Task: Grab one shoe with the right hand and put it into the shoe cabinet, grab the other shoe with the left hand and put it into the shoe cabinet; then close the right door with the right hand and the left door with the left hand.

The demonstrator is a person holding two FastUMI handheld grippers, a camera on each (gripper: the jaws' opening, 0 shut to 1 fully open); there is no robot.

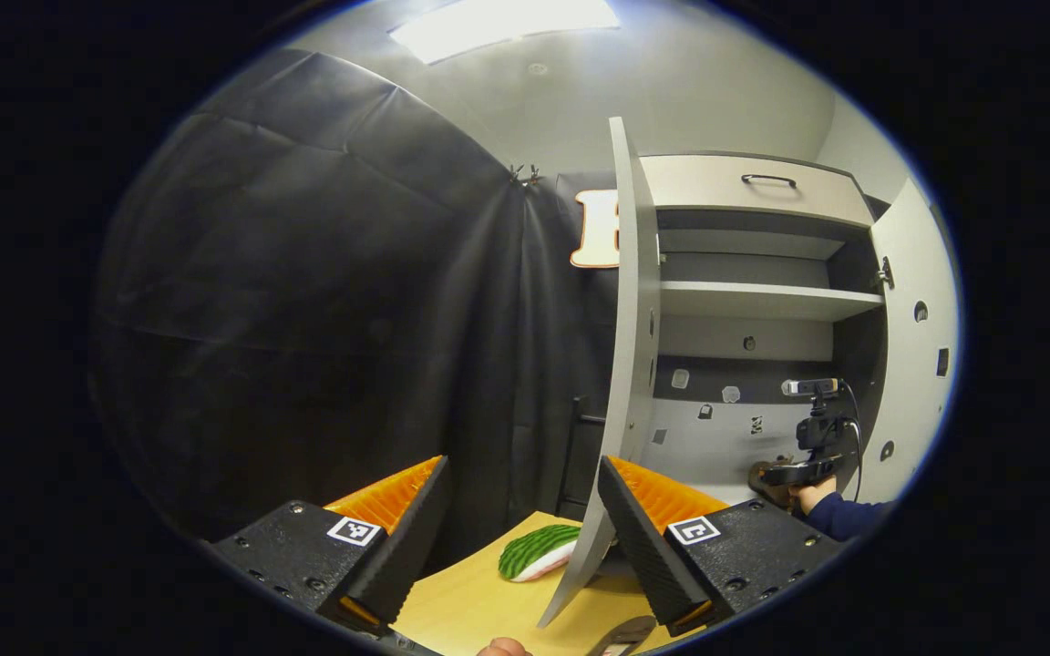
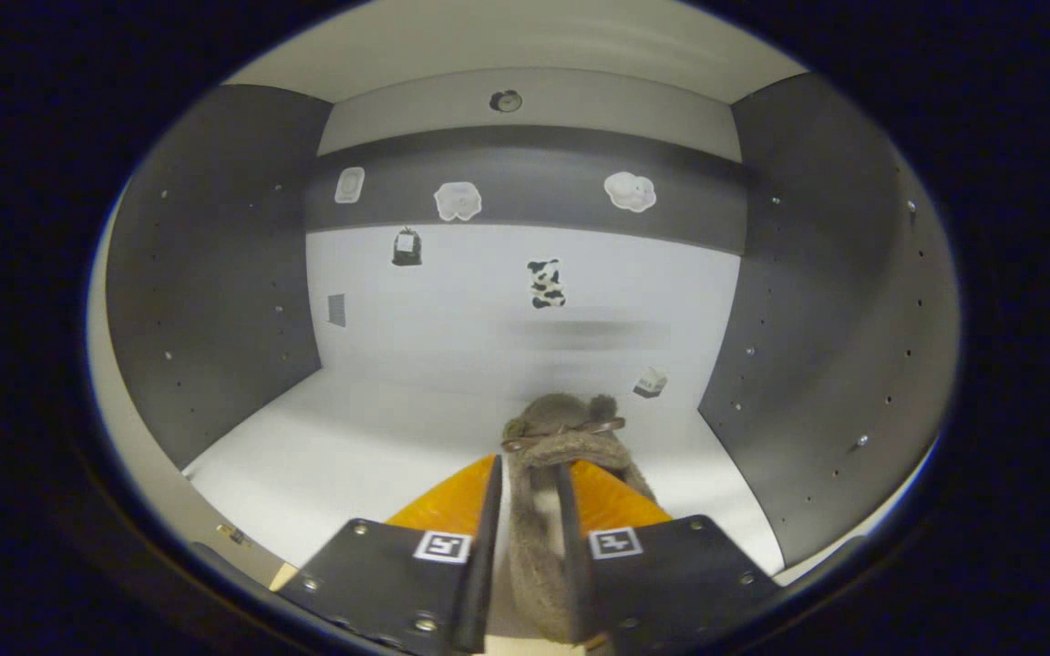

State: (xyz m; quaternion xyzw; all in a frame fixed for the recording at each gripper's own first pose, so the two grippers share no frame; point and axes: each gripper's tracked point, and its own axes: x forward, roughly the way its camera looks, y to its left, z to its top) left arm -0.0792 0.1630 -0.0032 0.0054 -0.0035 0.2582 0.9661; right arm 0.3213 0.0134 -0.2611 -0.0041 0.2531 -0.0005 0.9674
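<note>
Right gripper (image 2: 525, 538) jaws clamp shoe (image 2: 561, 437) inside cabinet (image 2: 215, 273) | left gripper (image 1: 520, 538) jaws wide

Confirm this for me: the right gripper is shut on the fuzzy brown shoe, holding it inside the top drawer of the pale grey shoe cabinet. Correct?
Not quite. The right gripper is shut on the fuzzy brown shoe, but inside the bottom compartment of the pale grey shoe cabinet, not the top drawer, which is closed in the left gripper view.
</note>
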